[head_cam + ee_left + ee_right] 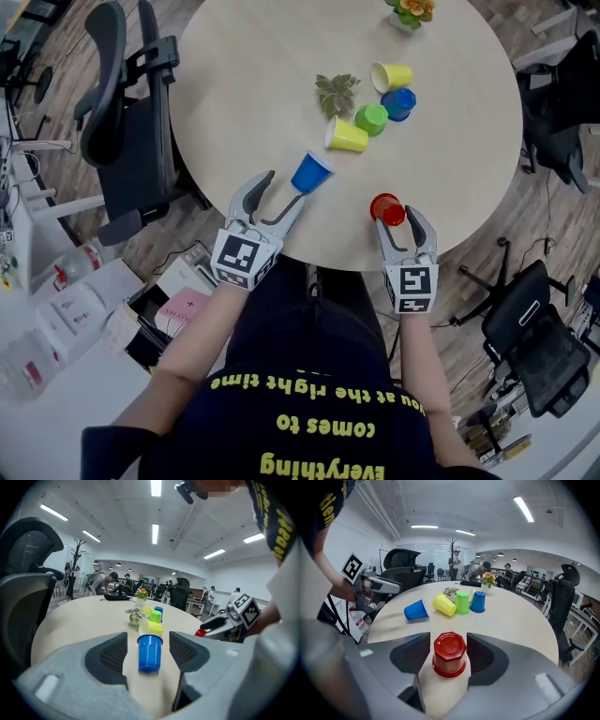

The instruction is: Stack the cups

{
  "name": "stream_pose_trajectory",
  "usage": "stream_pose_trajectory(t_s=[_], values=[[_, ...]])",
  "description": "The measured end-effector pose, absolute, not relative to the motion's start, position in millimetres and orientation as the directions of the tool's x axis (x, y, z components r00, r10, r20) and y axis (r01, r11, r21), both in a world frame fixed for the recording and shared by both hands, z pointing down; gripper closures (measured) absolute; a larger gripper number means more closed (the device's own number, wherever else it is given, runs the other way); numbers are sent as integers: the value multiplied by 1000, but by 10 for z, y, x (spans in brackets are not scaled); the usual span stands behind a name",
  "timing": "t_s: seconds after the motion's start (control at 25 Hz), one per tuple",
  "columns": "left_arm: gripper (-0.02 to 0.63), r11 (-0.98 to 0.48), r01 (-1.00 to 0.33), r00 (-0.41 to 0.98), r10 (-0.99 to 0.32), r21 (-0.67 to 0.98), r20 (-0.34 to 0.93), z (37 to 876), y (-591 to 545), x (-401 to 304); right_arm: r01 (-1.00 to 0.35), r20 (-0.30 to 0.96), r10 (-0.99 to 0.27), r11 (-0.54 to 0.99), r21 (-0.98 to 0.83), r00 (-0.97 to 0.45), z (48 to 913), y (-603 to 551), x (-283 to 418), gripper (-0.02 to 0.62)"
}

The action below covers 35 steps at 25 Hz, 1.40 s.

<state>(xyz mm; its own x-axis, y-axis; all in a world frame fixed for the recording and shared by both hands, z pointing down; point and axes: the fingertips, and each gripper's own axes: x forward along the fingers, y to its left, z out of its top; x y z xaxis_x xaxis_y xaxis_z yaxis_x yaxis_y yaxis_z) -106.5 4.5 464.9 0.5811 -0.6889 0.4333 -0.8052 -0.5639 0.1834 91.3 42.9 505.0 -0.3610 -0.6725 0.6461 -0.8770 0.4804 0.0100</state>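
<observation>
— Head view first. Any writing?
— The shirt [309, 427] reads "everything comes to you at the right time", upside down. The left tongs [285, 188] stand apart around a blue cup [311, 172] lying on its side near the table [253, 75] edge. The right tongs [396, 219] straddle an upturned red cup [387, 208].
— Left gripper view?
— The blue cup [149, 652] lies between them untouched, mouth facing away.
— Right gripper view?
— The tongs are apart, close beside the red cup [449, 654]. The embossing on its base is too small to read.

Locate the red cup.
Head view: the red cup stands upside down at the near edge of the table, inside the open right hand-held gripper, right of the tipped blue cup.
</observation>
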Motion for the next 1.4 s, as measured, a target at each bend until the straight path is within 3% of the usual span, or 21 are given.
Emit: stream_pose_trajectory(t_s=[0.28,1.04,1.4], values=[[314,-572,-799,570,-621,187,538,5107,40,-1012,-871,596,-692,491,-23,-406,4800,299,841,304],[302,-601,-775,561,-514,195,648,5650,77,-822,-879,543,-737,477,-4,-403,4543,53,941,309],[377,-630,-760,558,-505,162,658,5621,116,-836,-878,536,-738,478,-12,-409,4539,37,975,313]])
